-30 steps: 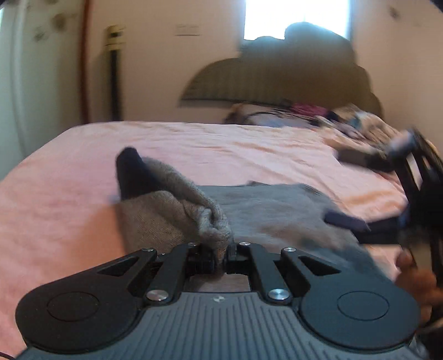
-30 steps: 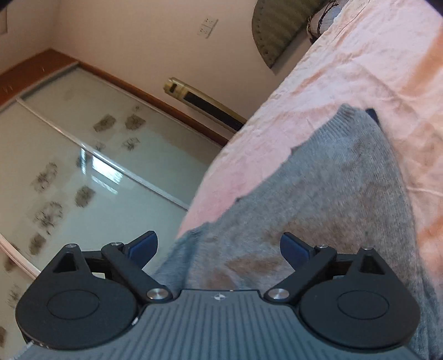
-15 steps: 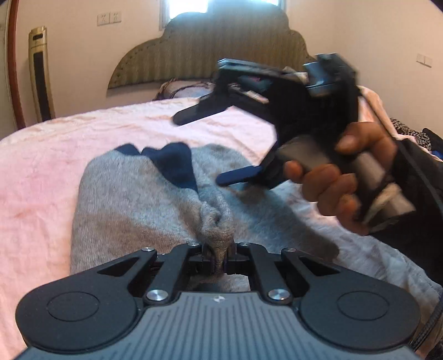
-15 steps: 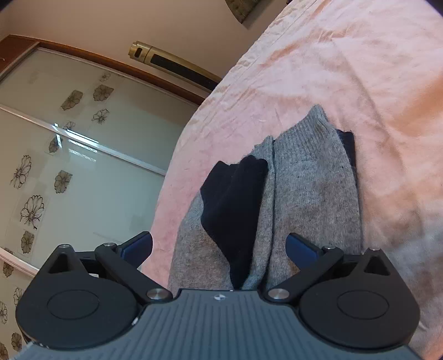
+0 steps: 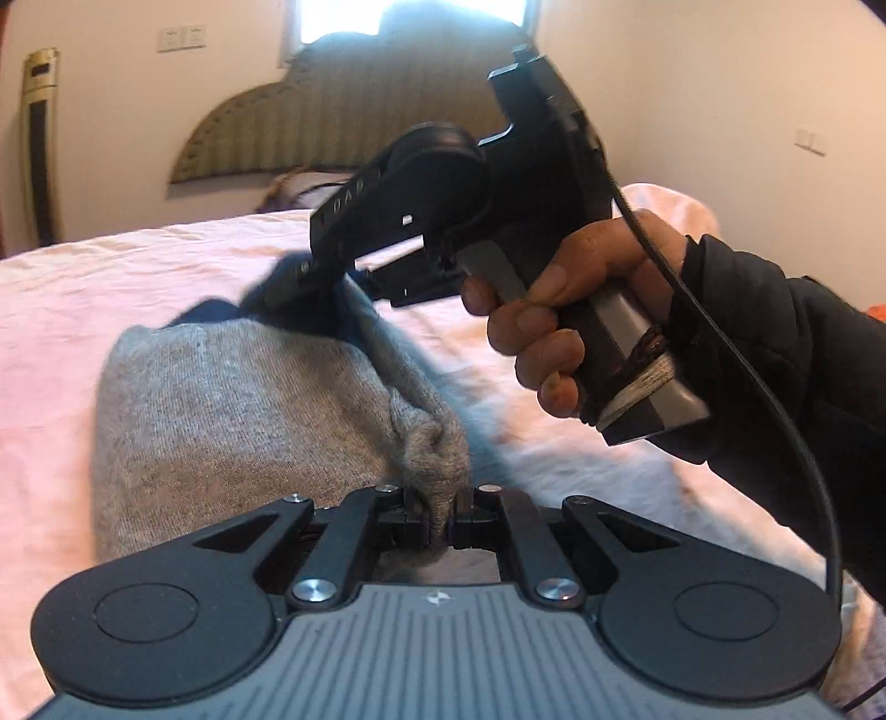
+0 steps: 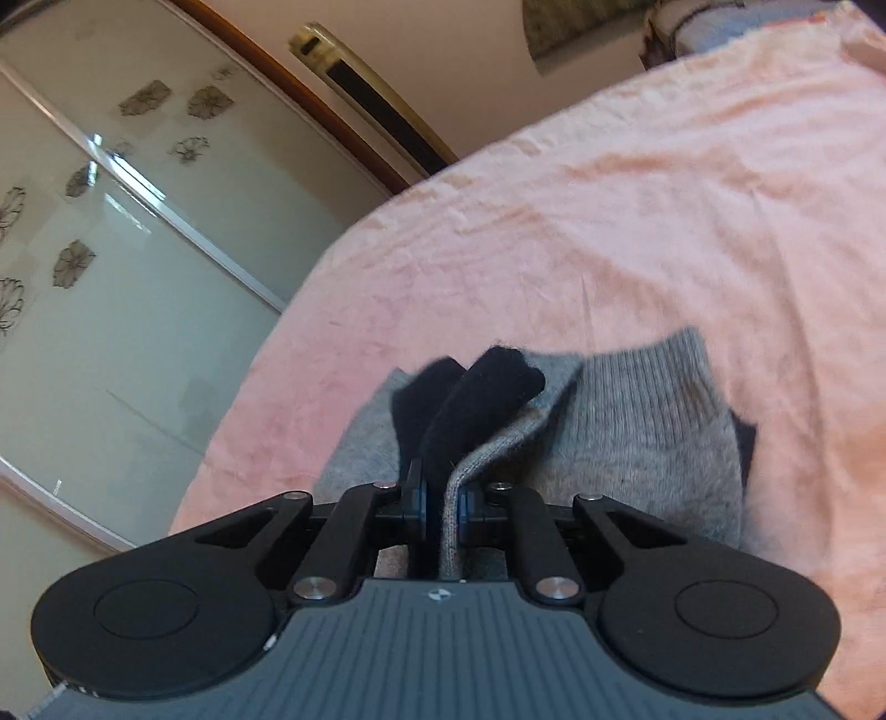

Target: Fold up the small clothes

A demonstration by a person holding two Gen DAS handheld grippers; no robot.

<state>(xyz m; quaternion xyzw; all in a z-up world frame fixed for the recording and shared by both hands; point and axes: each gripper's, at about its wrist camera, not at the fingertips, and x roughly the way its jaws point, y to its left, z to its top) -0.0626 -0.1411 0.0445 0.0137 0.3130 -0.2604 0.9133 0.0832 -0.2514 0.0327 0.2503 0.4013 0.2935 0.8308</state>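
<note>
A small grey knit garment (image 5: 249, 399) with dark navy trim (image 6: 487, 387) lies folded on the pink bed sheet (image 5: 111, 277). My left gripper (image 5: 440, 520) is shut on a bunched grey fold at the garment's near edge. In the right wrist view, my right gripper (image 6: 443, 498) is closing, and its pads pinch a grey and navy edge of the garment (image 6: 637, 443). The left wrist view shows the same right gripper (image 5: 310, 277) at the garment's far end, held by a person's hand (image 5: 554, 310) in a dark sleeve. That far end is lifted and blurred.
A padded headboard (image 5: 310, 127) stands at the far end of the bed, with a pile of clothes (image 6: 692, 22) near it. A gold and black tower unit (image 6: 376, 105) and glass sliding doors (image 6: 111, 277) line the wall past the bed's left edge.
The right gripper came over the garment with open jaws and has now closed on its navy-trimmed edge. Earlier, the left gripper carried its grey fold across; it has since hardly moved.
</note>
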